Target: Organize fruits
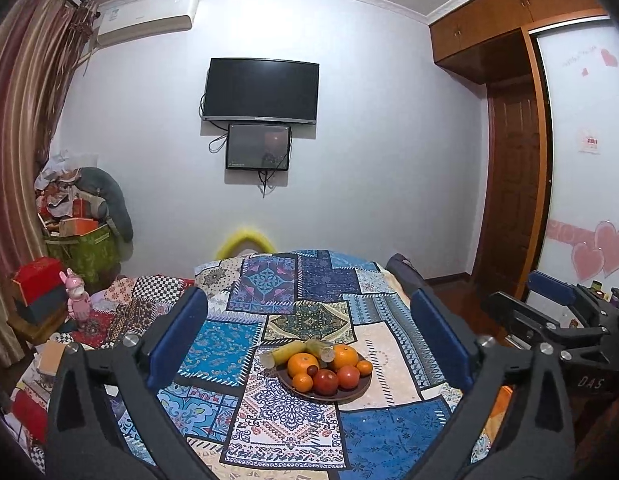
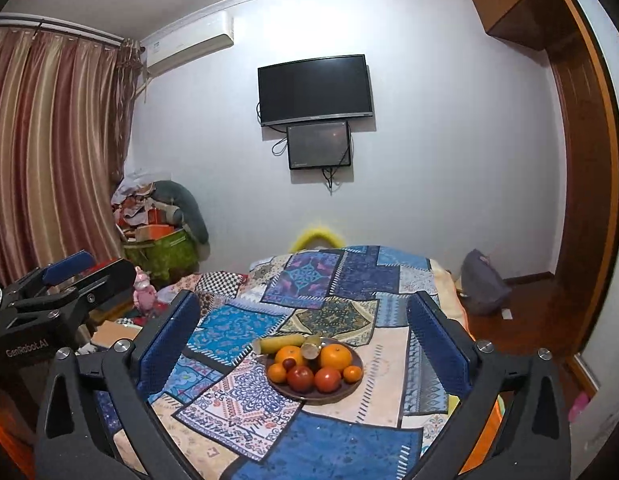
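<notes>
A dark brown plate [image 1: 359,391] [image 2: 359,360] sits on the patchwork-covered table [image 1: 389,432] [image 2: 341,448]. It holds several oranges [image 1: 344,356] [image 2: 335,357], two red tomatoes [image 1: 325,382] [image 2: 300,378], a small dark fruit [image 1: 311,370] and two yellow-green cane pieces [image 1: 283,353] [image 2: 279,344]. My left gripper [image 1: 309,336] is open and empty, above and short of the plate. My right gripper [image 2: 305,328] is open and empty, likewise short of the plate. Each gripper shows at the edge of the other's view, the right one [image 1: 549,312] and the left one [image 2: 69,280].
The table's right edge drops to a wooden floor with a grey bag [image 2: 483,284]. Left of the table are a pink rabbit figure [image 1: 78,296] [image 2: 143,288], red boxes [image 1: 41,280] and a green bin of clutter [image 1: 85,248] [image 2: 165,252]. A TV [image 1: 261,90] hangs on the far wall.
</notes>
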Demonstrator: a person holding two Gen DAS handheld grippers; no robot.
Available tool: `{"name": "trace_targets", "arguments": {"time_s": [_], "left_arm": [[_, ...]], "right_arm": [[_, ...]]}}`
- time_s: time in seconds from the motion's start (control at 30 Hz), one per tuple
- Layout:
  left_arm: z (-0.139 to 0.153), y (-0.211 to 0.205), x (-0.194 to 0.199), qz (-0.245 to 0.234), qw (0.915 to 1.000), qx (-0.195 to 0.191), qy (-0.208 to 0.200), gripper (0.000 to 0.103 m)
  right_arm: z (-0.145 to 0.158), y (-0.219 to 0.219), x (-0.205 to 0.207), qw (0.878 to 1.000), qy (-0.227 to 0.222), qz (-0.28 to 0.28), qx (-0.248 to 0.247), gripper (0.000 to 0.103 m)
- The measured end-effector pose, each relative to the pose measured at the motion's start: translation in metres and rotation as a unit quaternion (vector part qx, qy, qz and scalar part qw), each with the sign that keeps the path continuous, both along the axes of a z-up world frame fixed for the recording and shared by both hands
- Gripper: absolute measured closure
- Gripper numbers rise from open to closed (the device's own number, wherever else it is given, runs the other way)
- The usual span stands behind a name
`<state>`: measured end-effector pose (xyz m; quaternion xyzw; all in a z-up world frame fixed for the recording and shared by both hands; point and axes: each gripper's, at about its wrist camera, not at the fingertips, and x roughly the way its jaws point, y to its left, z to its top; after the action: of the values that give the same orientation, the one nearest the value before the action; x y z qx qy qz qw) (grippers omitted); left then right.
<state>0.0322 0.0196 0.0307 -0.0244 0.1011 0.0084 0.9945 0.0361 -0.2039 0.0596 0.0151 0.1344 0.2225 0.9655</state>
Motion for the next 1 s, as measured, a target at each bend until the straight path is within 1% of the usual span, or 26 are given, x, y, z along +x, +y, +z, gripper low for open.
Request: {"name": "trace_targets", "arguments": {"time_s": [0.37, 1.0], "left_arm": [[0.0007, -0.0082, -0.0012, -0.001, 0.9999, 0.015, -0.004, 0.000], [0.0030, -0.0092, -0.0026, -0.008, 0.9999, 0.013, -0.005, 0.000]], "right_arm": [[0.0023, -0.0025, -0.0007, 1.000, -0.002, -0.002, 0.001, 0.000], [0.0054, -0.0028, -0.0016, 1.000, -0.006, -0.006, -0.003, 0.000]]}}
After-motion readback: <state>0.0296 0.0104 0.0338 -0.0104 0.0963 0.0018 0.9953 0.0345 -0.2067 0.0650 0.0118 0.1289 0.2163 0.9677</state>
